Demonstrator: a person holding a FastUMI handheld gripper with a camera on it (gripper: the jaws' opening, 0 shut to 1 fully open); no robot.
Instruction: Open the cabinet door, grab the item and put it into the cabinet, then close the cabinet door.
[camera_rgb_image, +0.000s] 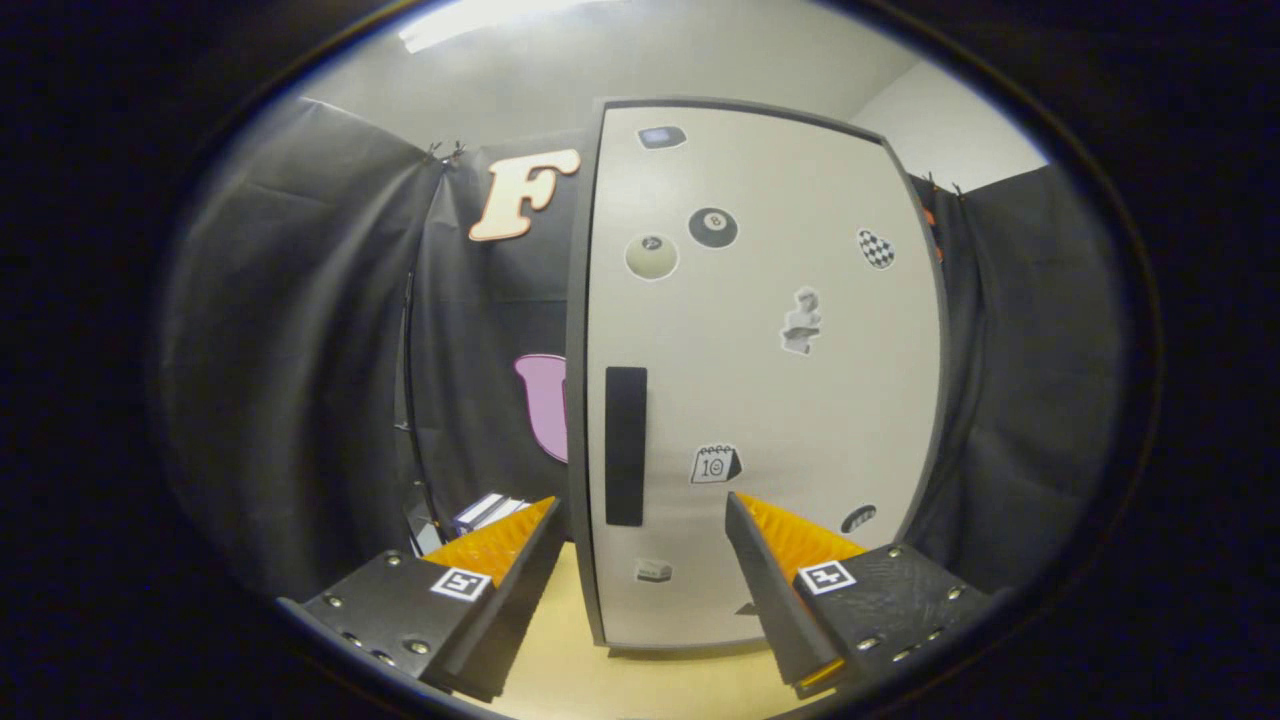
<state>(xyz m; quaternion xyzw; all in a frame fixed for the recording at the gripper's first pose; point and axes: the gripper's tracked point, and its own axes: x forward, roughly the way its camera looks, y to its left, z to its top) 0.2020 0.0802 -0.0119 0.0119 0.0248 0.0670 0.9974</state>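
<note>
A tall cabinet (760, 300) with a pale door in a dark grey frame stands on a light wooden tabletop (600, 670), straight ahead of my fingers. The door is shut and carries several stickers. Its black vertical handle (625, 445) sits near the door's left edge, just ahead of and between my fingers. My gripper (645, 515) is open with nothing between its fingers, and the door's lower part fills the gap between them. A small boxed item (488, 510) with white and dark stripes lies on the table left of the cabinet, just beyond my left finger and partly hidden by it.
Black cloth walls close the booth on the left, behind and to the right of the cabinet. The cabinet's left side stands close to the cloth behind it. A strip of tabletop lies between my fingers and the cabinet's base.
</note>
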